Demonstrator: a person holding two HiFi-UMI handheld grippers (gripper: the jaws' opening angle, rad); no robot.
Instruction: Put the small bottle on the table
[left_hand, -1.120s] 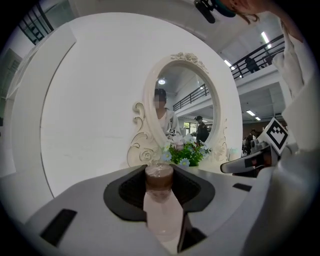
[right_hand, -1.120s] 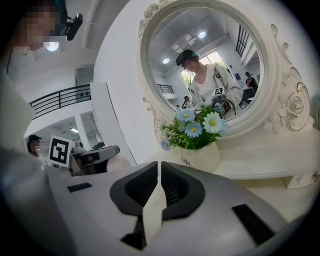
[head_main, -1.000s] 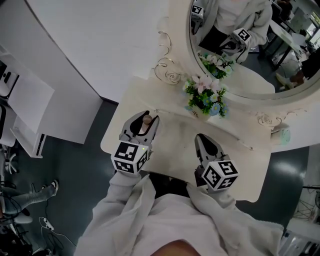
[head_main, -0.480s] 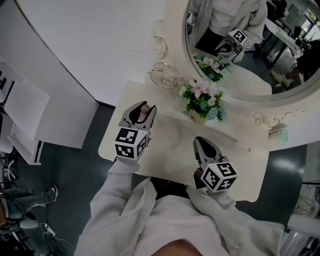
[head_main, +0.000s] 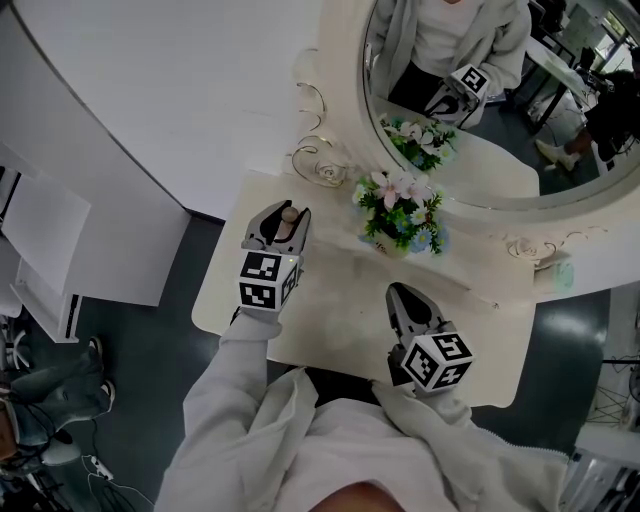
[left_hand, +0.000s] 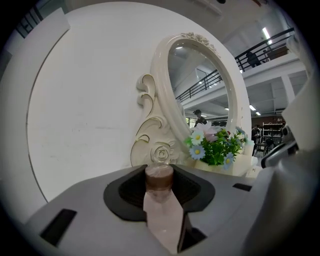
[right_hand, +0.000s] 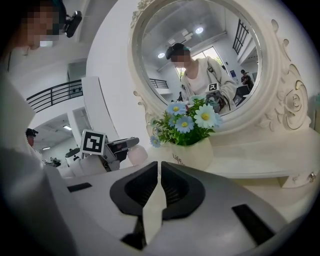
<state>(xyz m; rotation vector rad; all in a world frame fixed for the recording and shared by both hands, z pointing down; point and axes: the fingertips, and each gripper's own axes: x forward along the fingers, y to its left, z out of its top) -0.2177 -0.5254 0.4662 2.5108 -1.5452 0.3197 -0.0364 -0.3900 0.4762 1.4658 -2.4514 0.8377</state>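
Note:
A small pale pink bottle (left_hand: 161, 200) with a brown neck stands upright between the jaws of my left gripper (head_main: 281, 224), which is shut on it. In the head view the bottle's top (head_main: 289, 214) shows over the far left part of the cream dressing table (head_main: 340, 310), near the mirror's scrollwork. The right gripper view shows the bottle (right_hand: 137, 154) as a pink shape in the left gripper (right_hand: 131, 145), left of the flower pot. My right gripper (head_main: 408, 302) hovers over the table's middle right, shut with nothing between its jaws.
A white pot of blue and white flowers (head_main: 398, 210) stands at the table's back beside the oval mirror (head_main: 480, 90) with its ornate cream frame (left_hand: 156, 135). A small drawer knob (right_hand: 311, 176) shows at the right. The floor drops away past the table's left edge (head_main: 205, 290).
My left gripper has carried the bottle farther toward the back left of the table, closer to the mirror's scrollwork. The right gripper has stayed where it was.

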